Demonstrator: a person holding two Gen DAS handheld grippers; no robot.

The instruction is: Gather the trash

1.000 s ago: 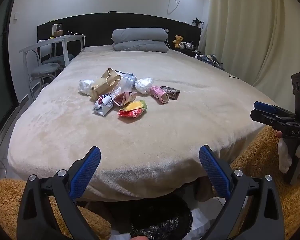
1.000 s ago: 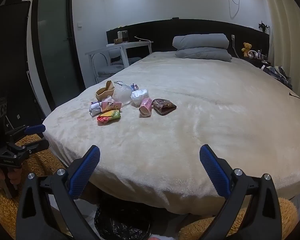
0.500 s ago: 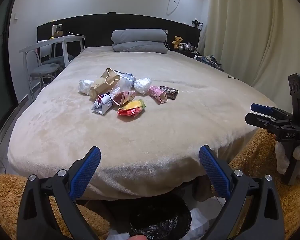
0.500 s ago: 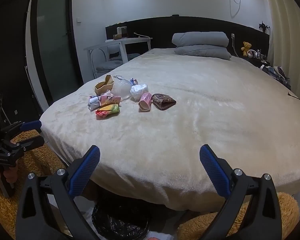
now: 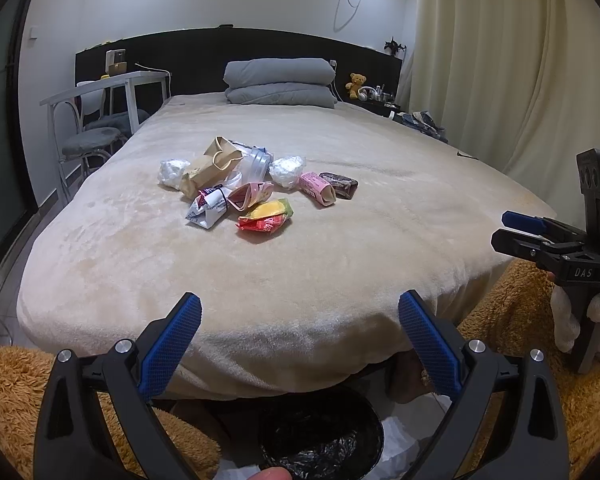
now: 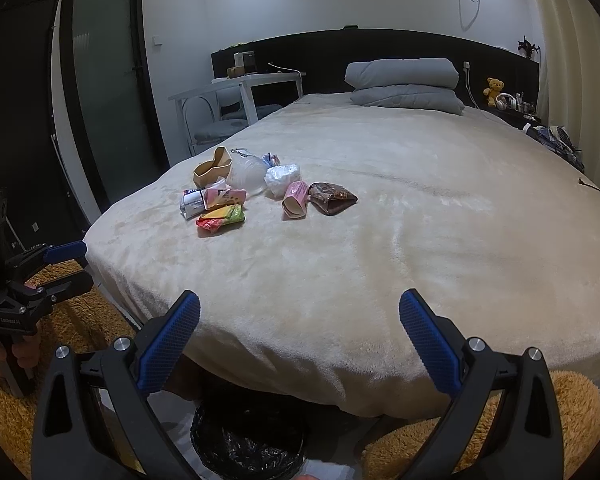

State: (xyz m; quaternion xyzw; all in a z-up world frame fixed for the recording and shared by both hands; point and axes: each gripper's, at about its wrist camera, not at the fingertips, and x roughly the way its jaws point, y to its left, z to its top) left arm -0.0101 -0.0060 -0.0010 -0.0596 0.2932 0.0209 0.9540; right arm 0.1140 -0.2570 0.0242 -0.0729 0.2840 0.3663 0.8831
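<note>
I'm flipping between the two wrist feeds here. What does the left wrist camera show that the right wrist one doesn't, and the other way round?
Only the left wrist view shows the crumpled white wad at the far left of the trash pile, behind the brown paper bag, and the cream curtain in full.

Only the right wrist view shows the dark glass door.

Both show the bed, the trash pile with the yellow-red wrapper, the black-lined bin below the bed's near edge, and both grippers, left gripper and right gripper, open and empty.

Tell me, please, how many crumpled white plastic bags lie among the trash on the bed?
2: one white plastic bag at the pile's left edge beside the brown paper bag, the other white plastic bag right of the clear cup. More may be hidden.
</note>
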